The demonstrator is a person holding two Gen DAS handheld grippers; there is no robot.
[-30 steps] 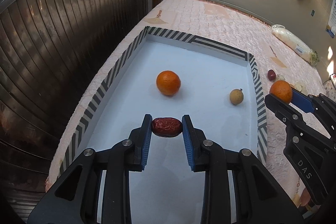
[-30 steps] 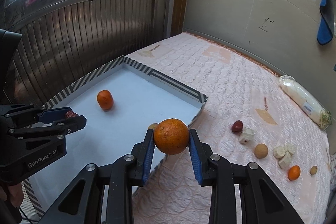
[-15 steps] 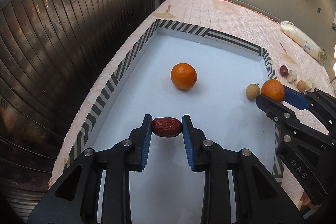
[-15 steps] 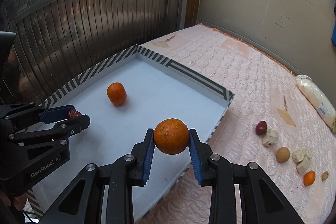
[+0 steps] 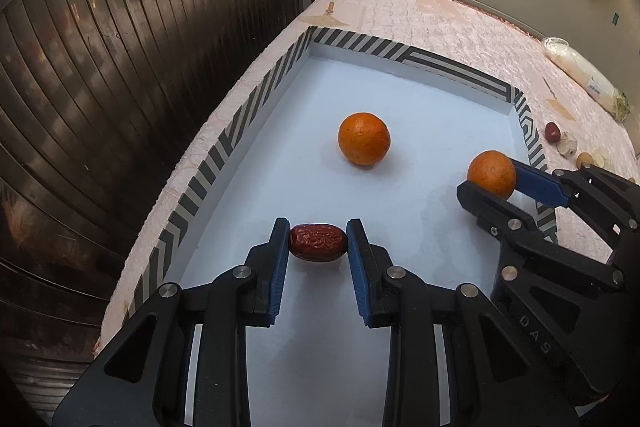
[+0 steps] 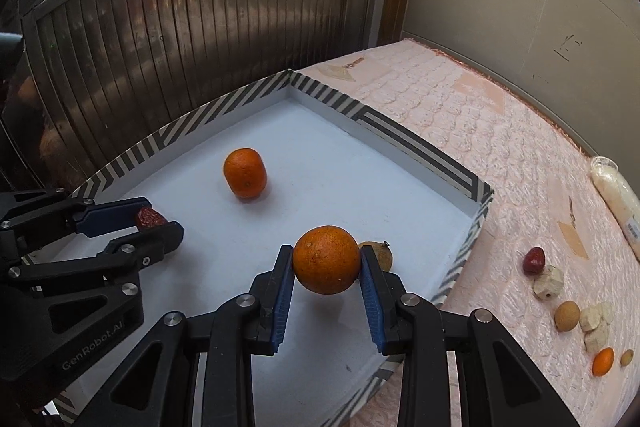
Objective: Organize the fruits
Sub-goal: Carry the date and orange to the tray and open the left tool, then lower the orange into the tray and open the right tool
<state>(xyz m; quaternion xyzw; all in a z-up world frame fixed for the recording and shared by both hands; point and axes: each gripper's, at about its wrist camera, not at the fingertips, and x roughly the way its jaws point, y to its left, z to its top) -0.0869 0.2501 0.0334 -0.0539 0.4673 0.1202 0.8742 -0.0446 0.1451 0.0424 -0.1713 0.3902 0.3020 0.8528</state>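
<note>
A wrinkled dark-red dried jujube [image 5: 318, 242] sits pinched end to end between the blue pads of the left gripper [image 5: 318, 245], the jaws nearly closed on it. It hangs above the near part of the shallow white tray with the black-and-white striped rim [image 5: 256, 103], probably so it can be set down apart from the round fruit. The right gripper [image 6: 326, 263] clamps a round orange mandarin [image 6: 326, 259] across its widest part, a hold that should keep so smooth a ball from rolling out, and carries it above the tray's right side.

A second orange mandarin [image 5: 364, 138] lies on the tray floor near the middle, and a small tan longan with a stem [image 6: 380, 253] lies just behind the held one. Bare white floor spreads to the left and the far corner, leaving both grippers room to lower. The striped wall is low yet raised, so fruit set near it should stay in. Beyond the right wall, more fruit and pale chunks [image 6: 550, 283] wait on the pink quilted mattress [image 6: 460, 107].
</note>
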